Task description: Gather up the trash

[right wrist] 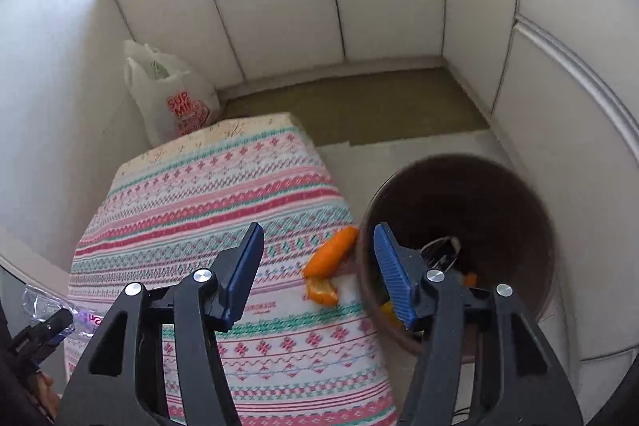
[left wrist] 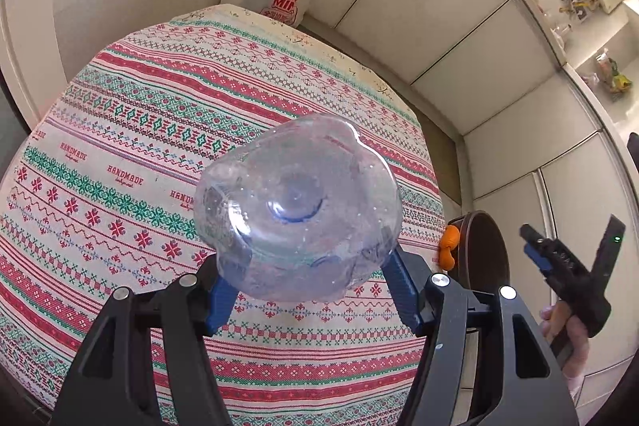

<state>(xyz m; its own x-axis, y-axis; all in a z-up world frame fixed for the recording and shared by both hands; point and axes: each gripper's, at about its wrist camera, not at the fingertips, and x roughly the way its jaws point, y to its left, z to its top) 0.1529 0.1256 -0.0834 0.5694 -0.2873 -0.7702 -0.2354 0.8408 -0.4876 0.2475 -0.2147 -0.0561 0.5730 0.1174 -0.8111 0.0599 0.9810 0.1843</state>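
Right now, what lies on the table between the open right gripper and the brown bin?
In the right wrist view, only the orange peel lies there, on the tablecloth at its edge, ahead of the right gripper and beside the brown bin.

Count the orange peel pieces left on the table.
2: a long orange peel at the tablecloth edge beside the bin, and a smaller peel just below it. More may lie hidden.

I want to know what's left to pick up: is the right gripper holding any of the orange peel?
No, the right gripper is open and empty, and the orange peel lies on the tablecloth beside the bin.
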